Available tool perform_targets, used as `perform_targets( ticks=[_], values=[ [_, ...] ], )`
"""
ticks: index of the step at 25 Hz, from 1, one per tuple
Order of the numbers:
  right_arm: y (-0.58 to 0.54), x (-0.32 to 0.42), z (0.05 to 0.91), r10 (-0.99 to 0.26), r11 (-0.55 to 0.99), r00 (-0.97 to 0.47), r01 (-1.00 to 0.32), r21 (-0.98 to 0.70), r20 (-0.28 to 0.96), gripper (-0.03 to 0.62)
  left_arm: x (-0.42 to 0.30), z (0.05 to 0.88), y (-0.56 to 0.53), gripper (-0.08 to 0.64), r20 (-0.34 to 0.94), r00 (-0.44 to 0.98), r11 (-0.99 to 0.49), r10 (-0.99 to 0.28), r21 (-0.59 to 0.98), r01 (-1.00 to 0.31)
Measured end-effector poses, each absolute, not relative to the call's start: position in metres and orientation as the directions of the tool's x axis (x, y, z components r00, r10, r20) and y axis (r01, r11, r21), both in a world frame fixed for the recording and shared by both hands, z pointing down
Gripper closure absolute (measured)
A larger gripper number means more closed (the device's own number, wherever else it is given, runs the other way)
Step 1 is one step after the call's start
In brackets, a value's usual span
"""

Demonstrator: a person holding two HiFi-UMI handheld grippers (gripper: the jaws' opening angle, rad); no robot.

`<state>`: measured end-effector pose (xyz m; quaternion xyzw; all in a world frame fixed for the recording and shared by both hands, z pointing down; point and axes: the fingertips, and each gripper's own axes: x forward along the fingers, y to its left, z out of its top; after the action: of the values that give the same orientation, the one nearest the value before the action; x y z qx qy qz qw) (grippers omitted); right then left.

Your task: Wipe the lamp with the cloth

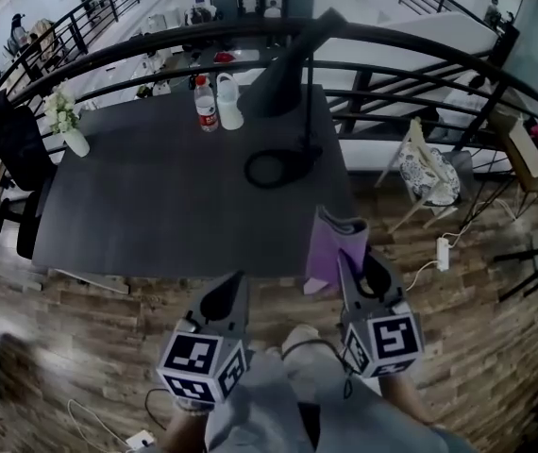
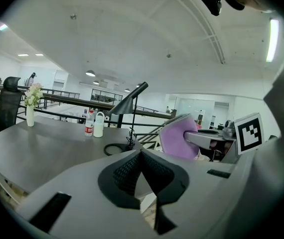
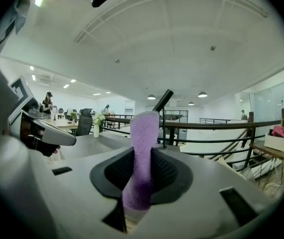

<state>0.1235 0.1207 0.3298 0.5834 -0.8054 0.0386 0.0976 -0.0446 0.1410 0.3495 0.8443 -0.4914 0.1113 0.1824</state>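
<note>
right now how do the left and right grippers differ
The right gripper is shut on the purple cloth, while the left gripper is shut with nothing between its jaws. The right gripper also sits nearer the edge of the table than the left gripper does. Both point toward the table and are well short of the lamp.

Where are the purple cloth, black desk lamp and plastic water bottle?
purple cloth (image 1: pixel 333 248), head view, its folded middle.
black desk lamp (image 1: pixel 284 83), head view, its cone shade.
plastic water bottle (image 1: pixel 207 107), head view, its body.
</note>
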Motion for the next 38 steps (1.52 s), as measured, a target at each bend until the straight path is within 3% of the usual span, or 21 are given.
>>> perform_targets(
  ticks=[17, 38],
  values=[
    [-0.03, 0.162, 0.297, -0.946, 0.302, -0.287, -0.949, 0.088, 0.152, 0.505, -0.028, 0.343, 0.032, 0.555, 0.378, 0.42, -0.375, -0.825, 0.19, -0.907],
    [-0.189, 0.211, 0.203, -0.971, 0.226, -0.235, -0.962, 0.154, -0.037, 0.504, -0.017, 0.334, -0.056, 0.555, 0.407, 0.316, -0.253, -0.857, 0.201, -0.946]
  ],
)
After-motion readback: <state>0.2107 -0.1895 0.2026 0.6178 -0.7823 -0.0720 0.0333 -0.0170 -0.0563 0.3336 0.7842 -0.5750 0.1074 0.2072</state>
